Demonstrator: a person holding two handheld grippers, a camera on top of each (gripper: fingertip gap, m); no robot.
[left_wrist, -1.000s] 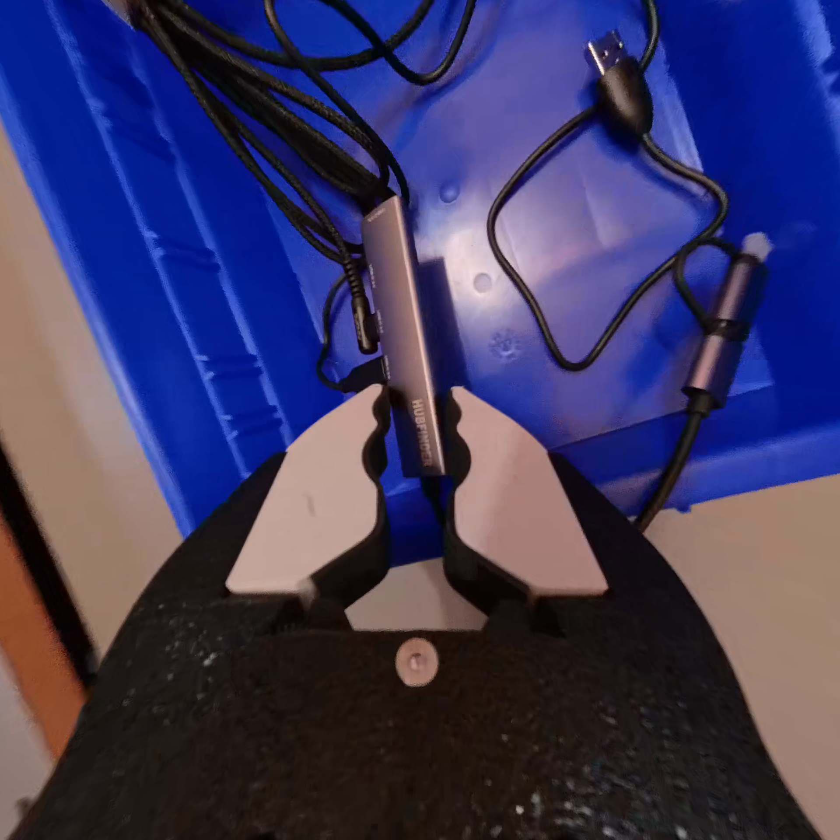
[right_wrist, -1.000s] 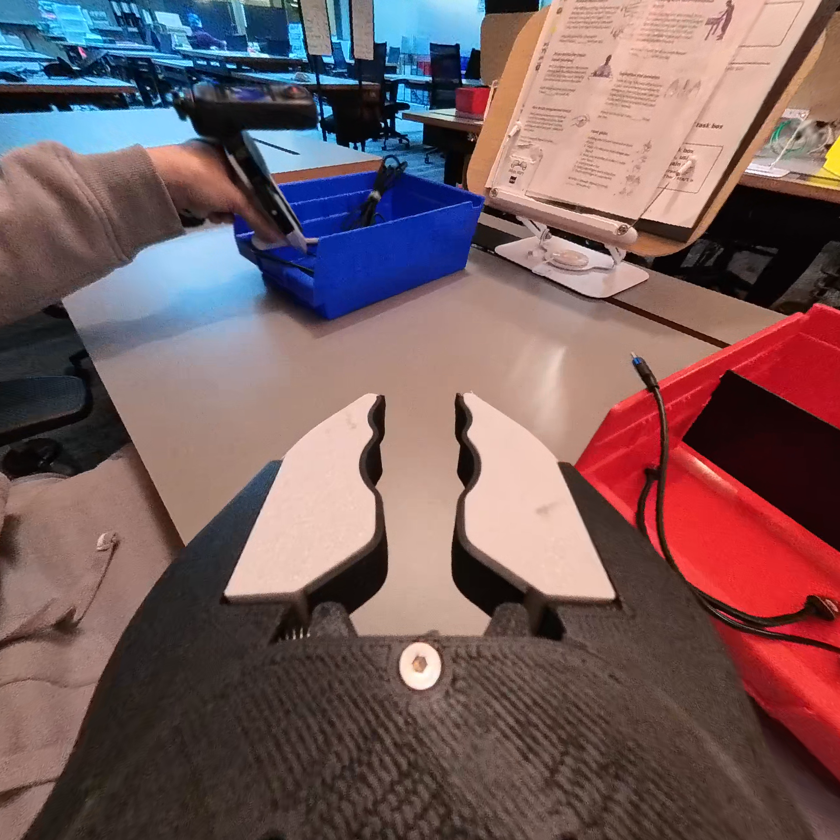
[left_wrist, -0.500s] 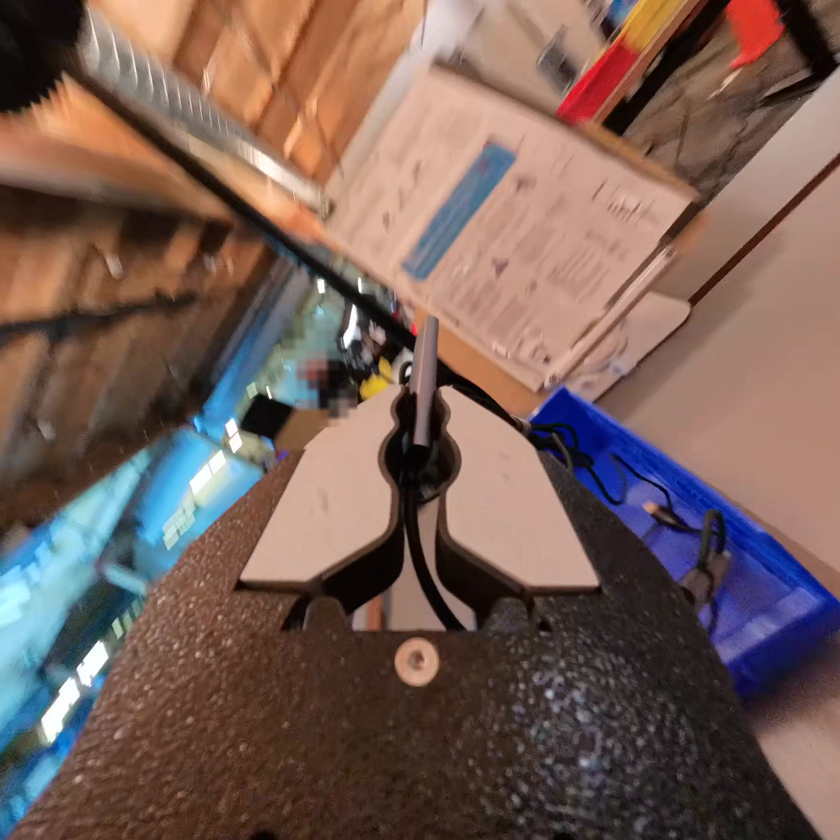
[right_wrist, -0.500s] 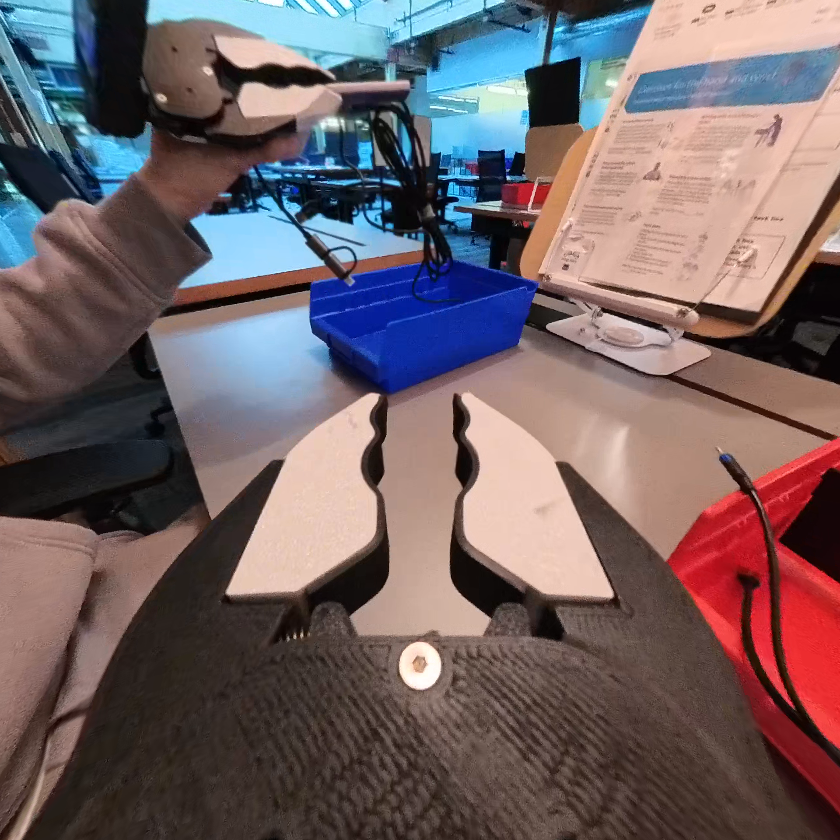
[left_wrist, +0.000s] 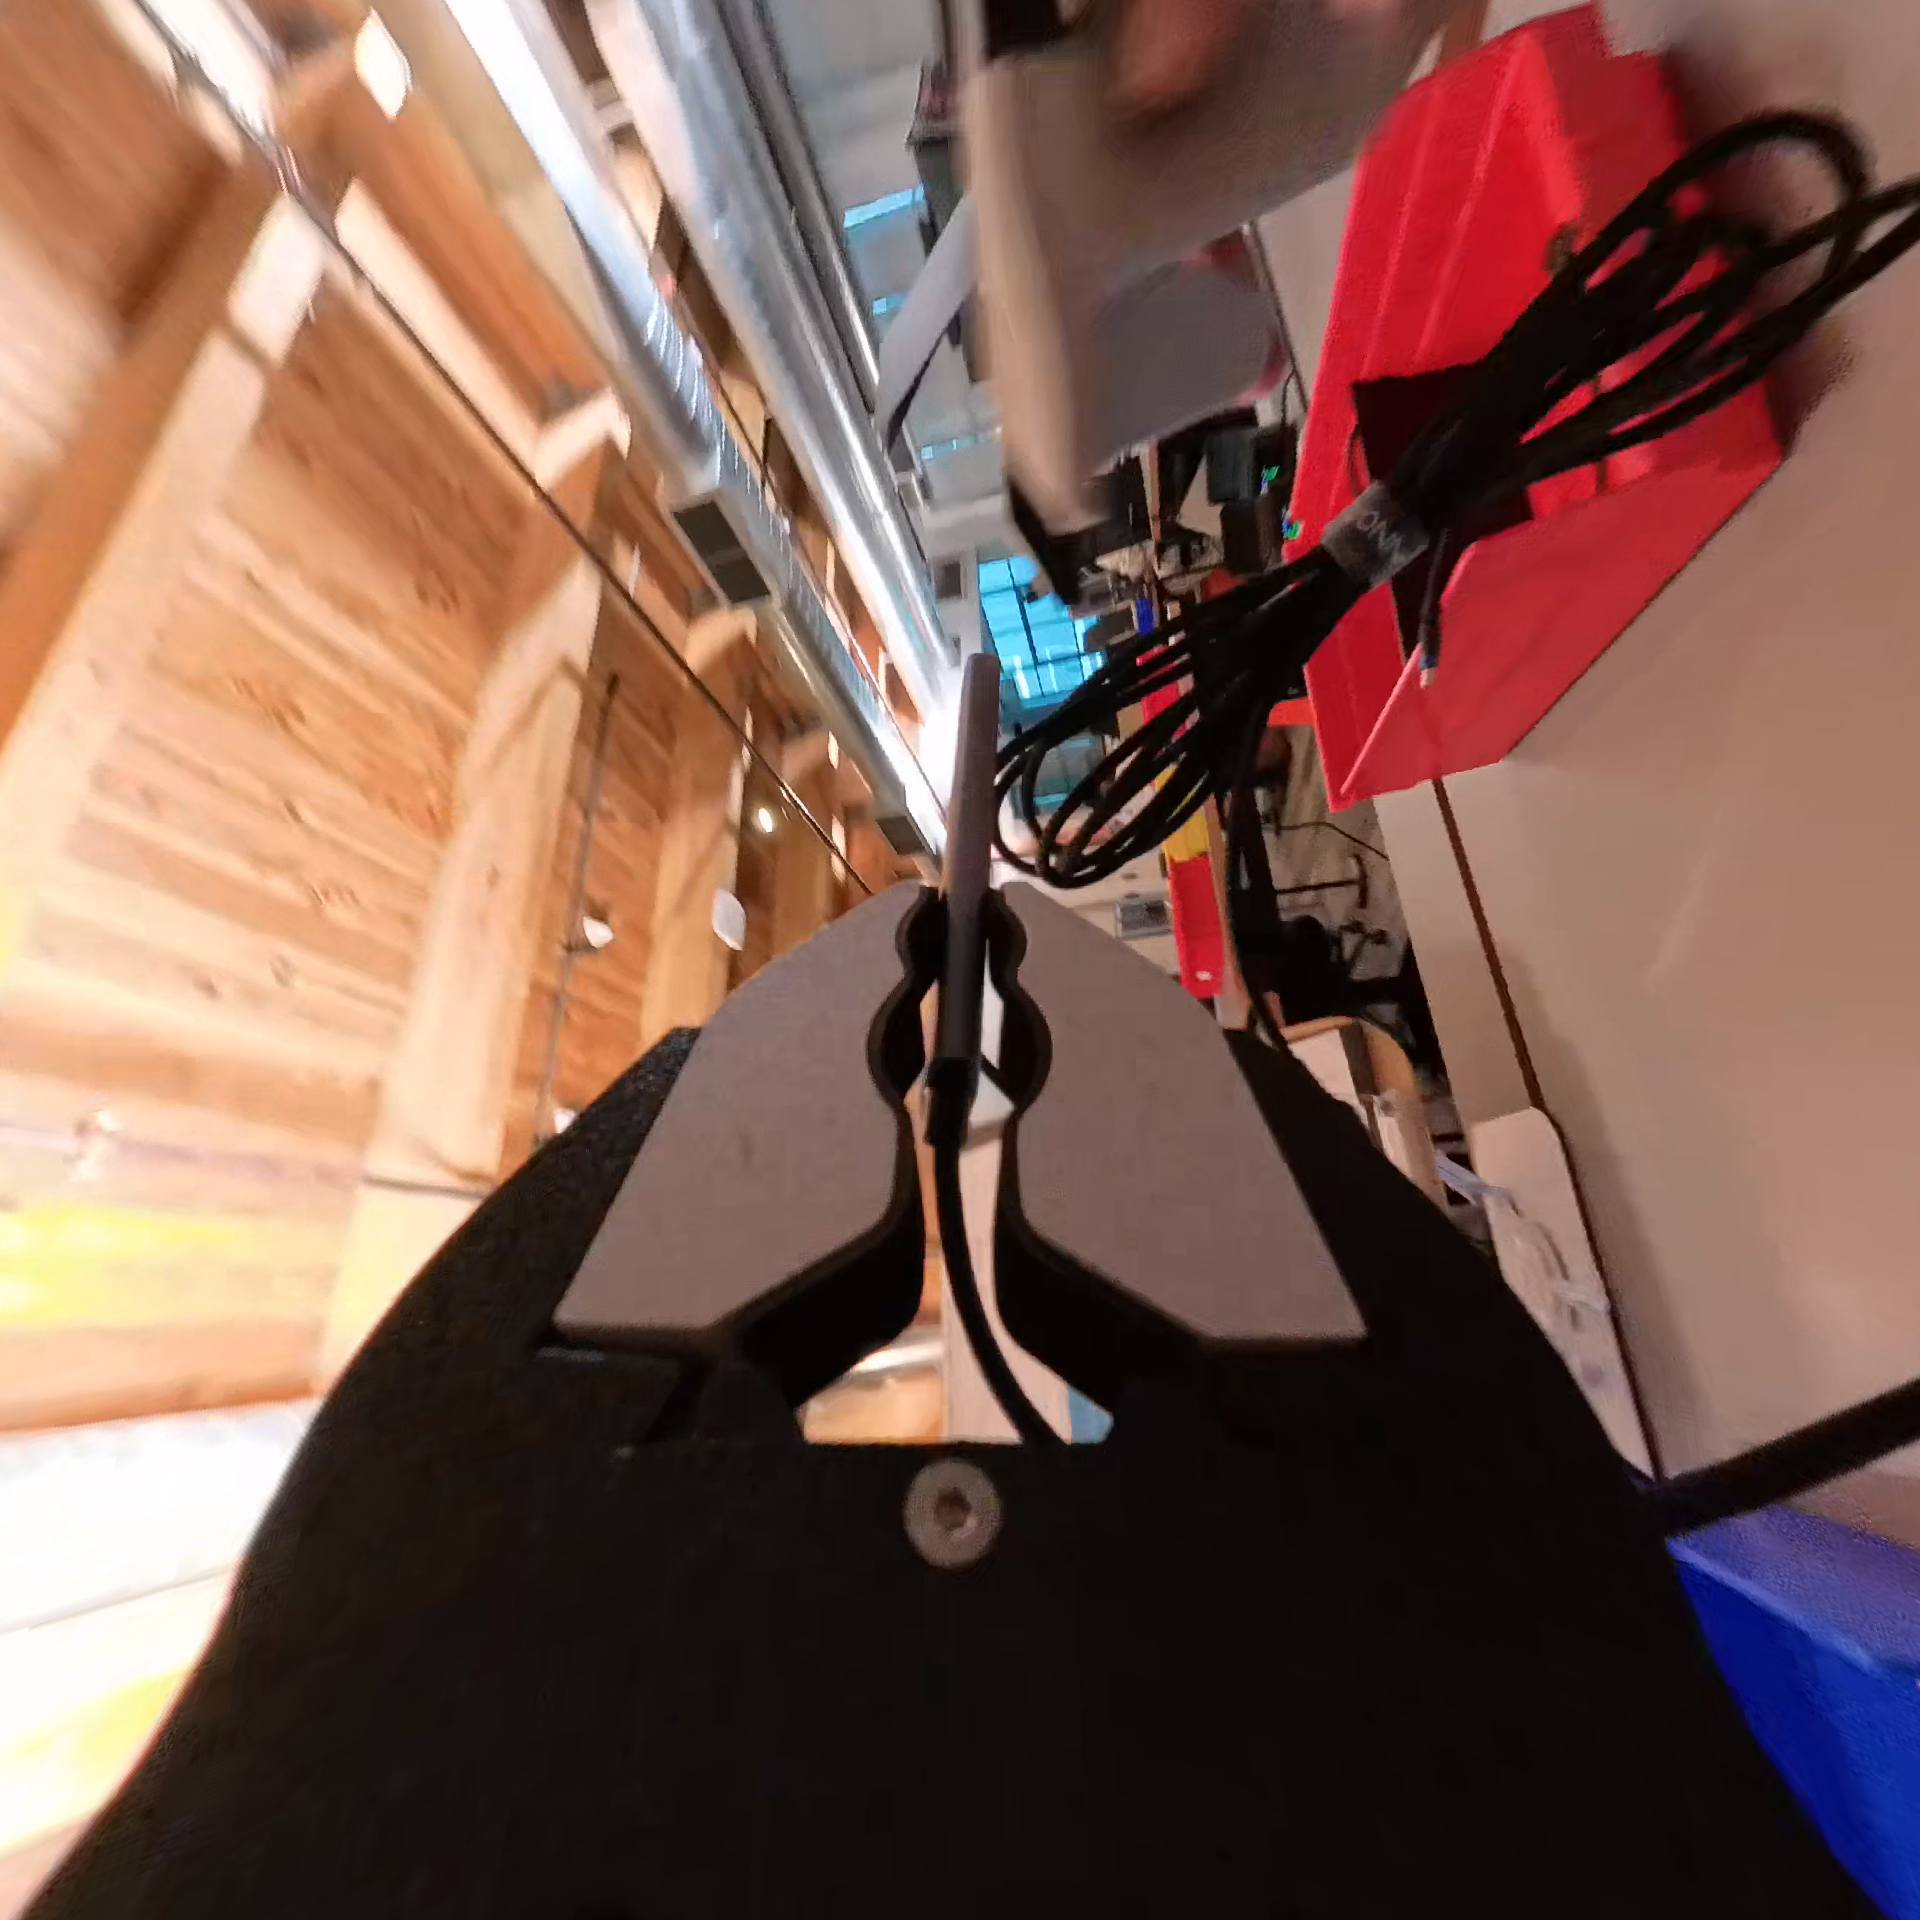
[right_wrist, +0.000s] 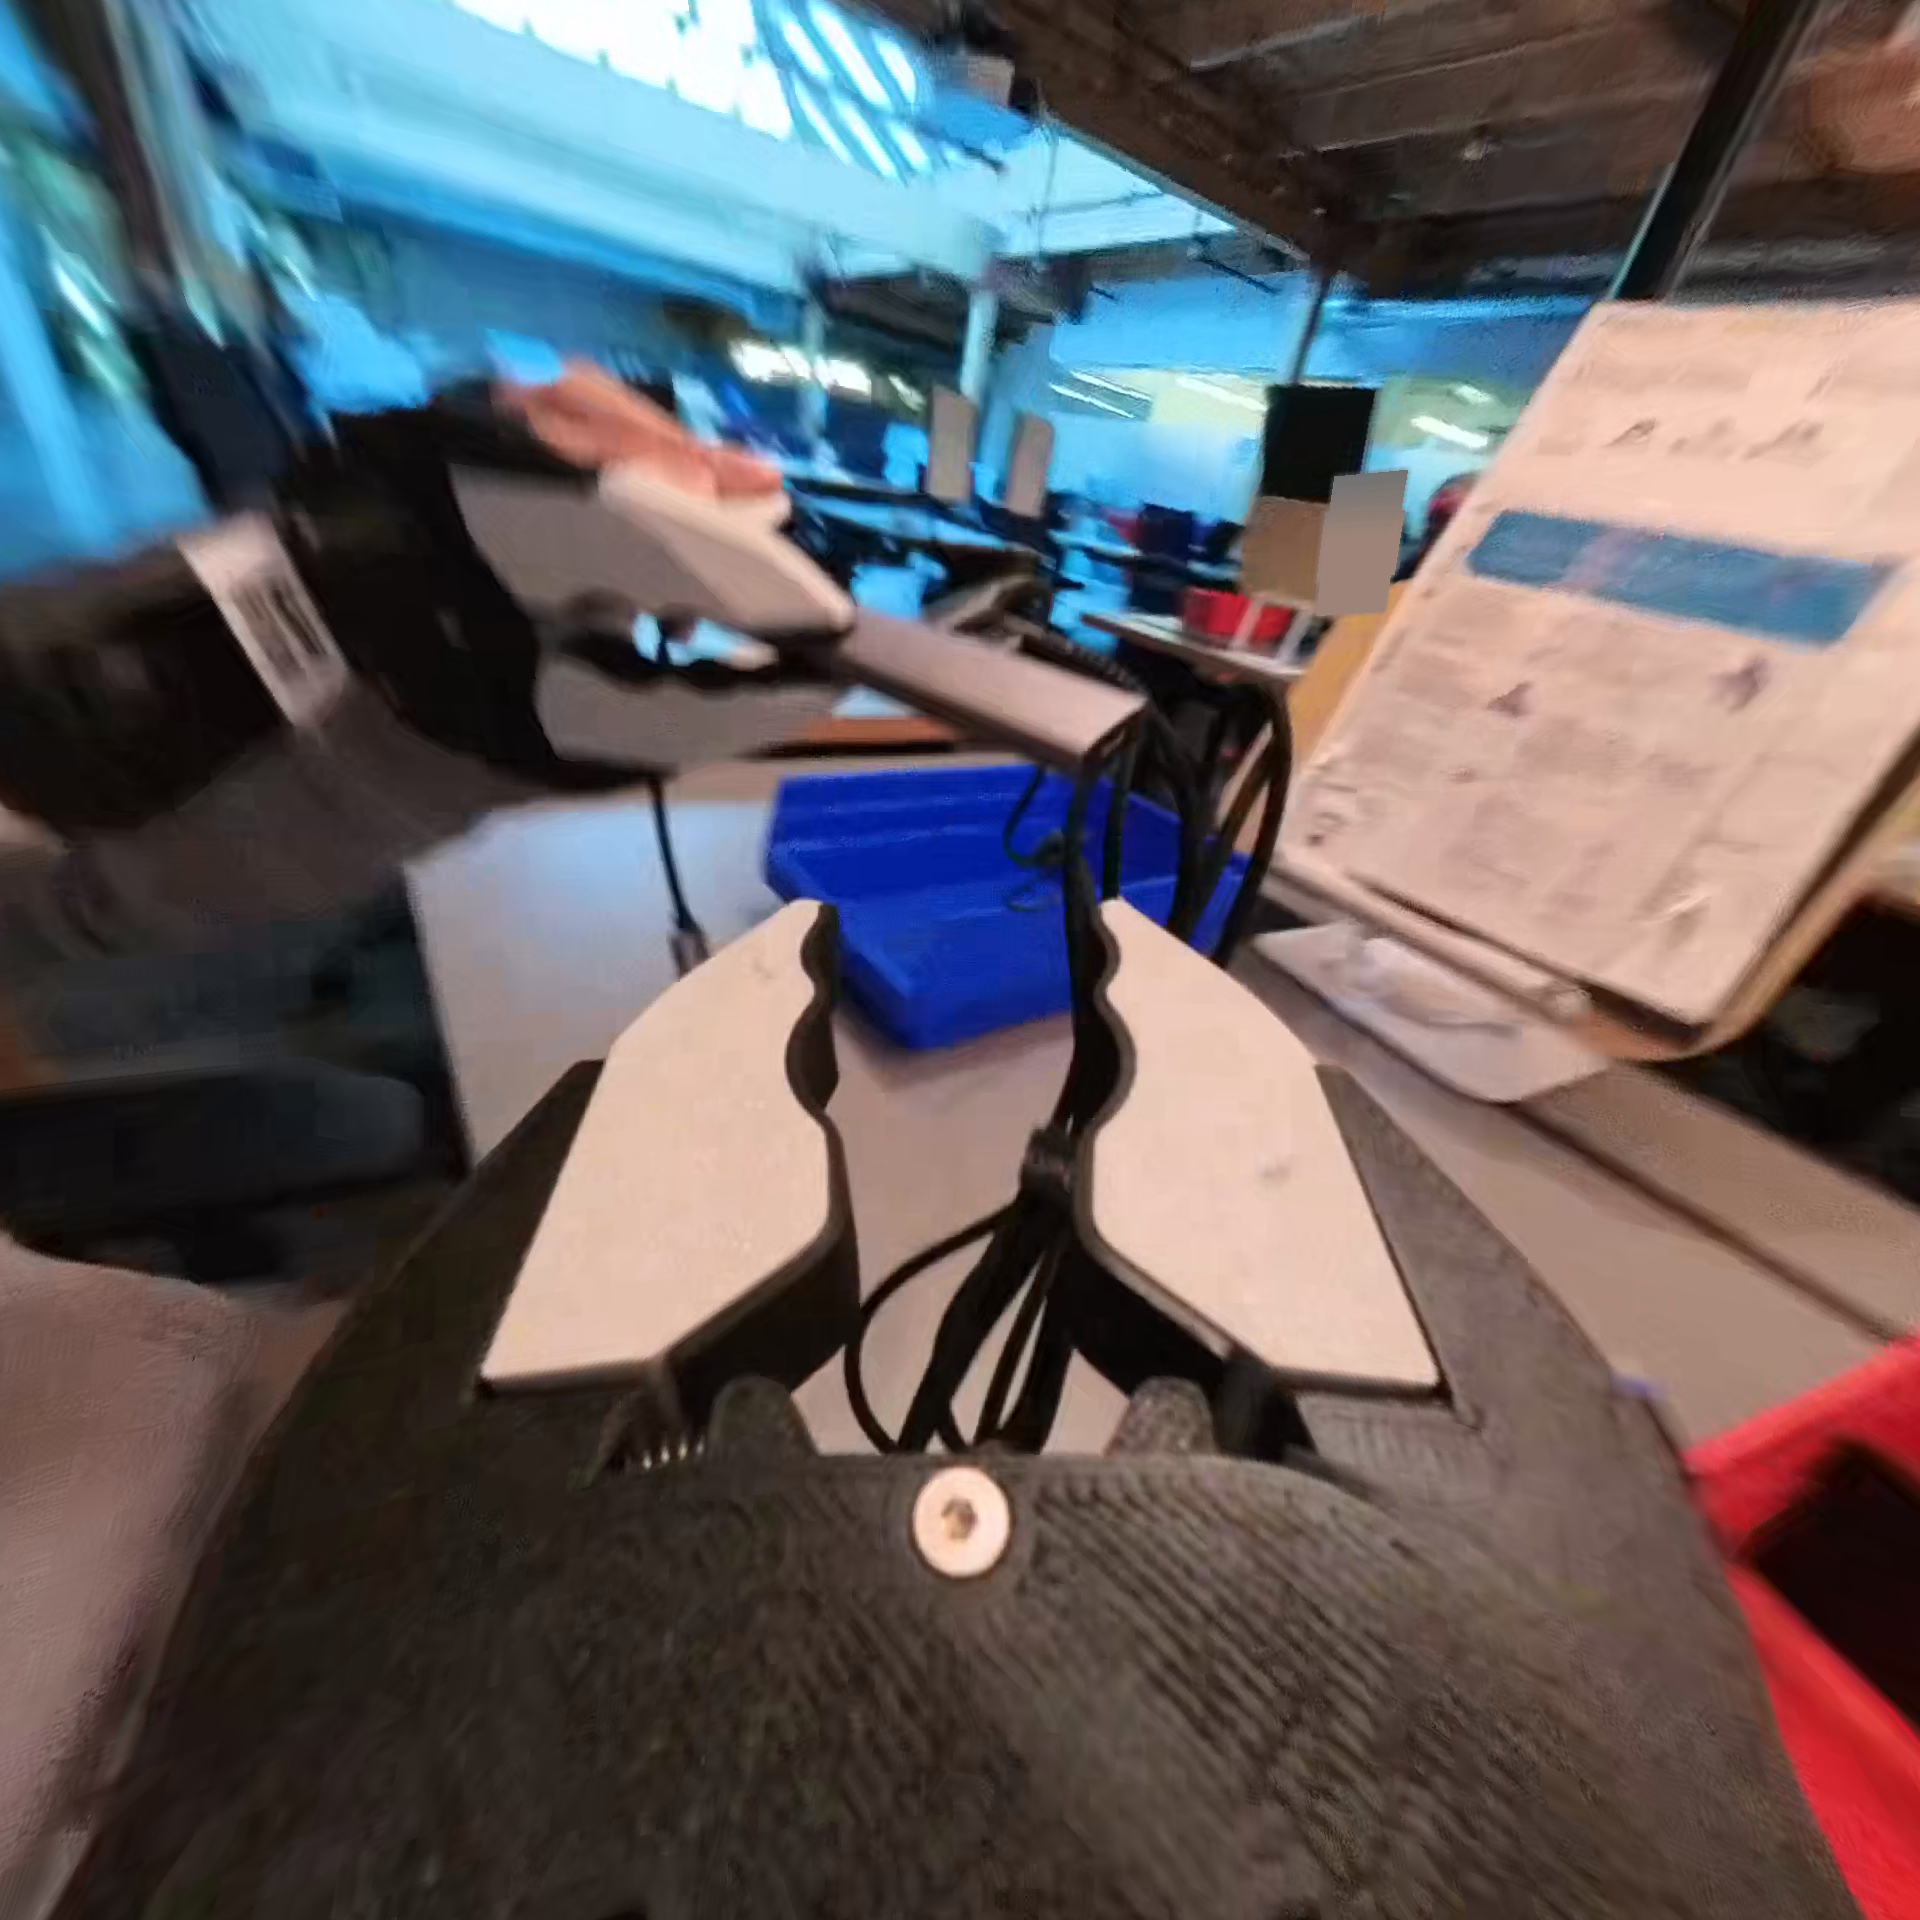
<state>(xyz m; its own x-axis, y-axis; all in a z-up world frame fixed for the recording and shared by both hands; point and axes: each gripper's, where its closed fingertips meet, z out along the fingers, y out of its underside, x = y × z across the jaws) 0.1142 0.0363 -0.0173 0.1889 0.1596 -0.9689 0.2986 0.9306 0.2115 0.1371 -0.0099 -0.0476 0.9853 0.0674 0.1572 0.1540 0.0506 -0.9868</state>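
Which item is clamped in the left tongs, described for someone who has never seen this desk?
Start at the blue bin on the grey table; above it the left tongs hold a slim grey metal bar by one end. Unlike the loose black cable bundle dangling from it, it is rigid, flat and straight.

Right gripper (right_wrist: 961, 925) gaping above grey table (right_wrist: 582, 914); bundled black cable (right_wrist: 1039, 1195) hangs between its fingers, against the right finger. Left gripper (right_wrist: 821, 634), blurred, upper left, clamped on grey slim hub (right_wrist: 997, 691), cables dangling from it. Blue bin (right_wrist: 935, 914) behind, toward table's far edge. Document stand (right_wrist: 1621, 665) right; red bin (right_wrist: 1808, 1662) bottom right corner
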